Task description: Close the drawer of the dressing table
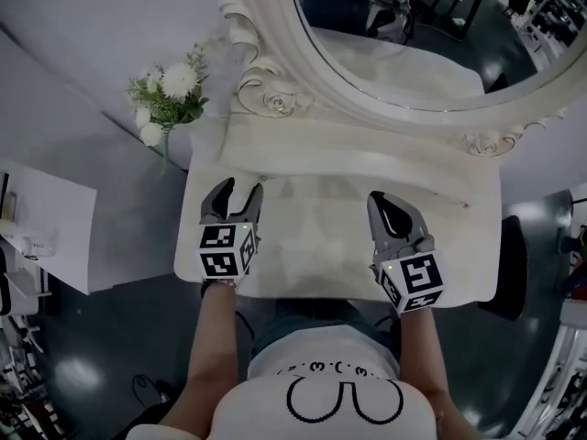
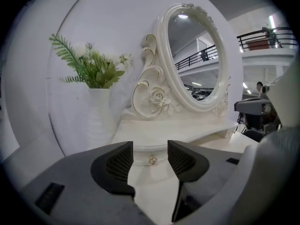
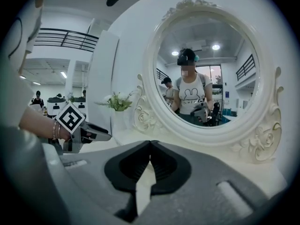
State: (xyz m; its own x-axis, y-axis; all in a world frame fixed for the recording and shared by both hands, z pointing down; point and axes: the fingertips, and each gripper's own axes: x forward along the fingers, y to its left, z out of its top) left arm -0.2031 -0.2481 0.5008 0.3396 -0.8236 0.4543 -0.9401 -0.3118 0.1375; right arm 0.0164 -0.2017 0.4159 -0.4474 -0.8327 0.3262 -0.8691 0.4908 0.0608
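Left gripper view: left gripper (image 2: pixel 150 149) has its jaws spread wide, nothing between them. Through the gap I see the drawer (image 2: pixel 141 158) front with its small knob (image 2: pixel 153 160), under the shelf (image 2: pixel 173 130) below the mirror (image 2: pixel 197 60). The jaws are clear of it, and the front looks flush as far as I can tell. A white vase (image 2: pixel 101 125) of greenery (image 2: pixel 93 67) stands left of the mirror frame.

Right gripper view: right gripper (image 3: pixel 150 144) has its jaws pressed together, empty. No drawer shows here, but it catches the left gripper side-on and a person (image 3: pixel 190 93) reflected in the mirror.

Head view alone shows both grippers over the dressing table (image 1: pixel 339 246) top, well apart.
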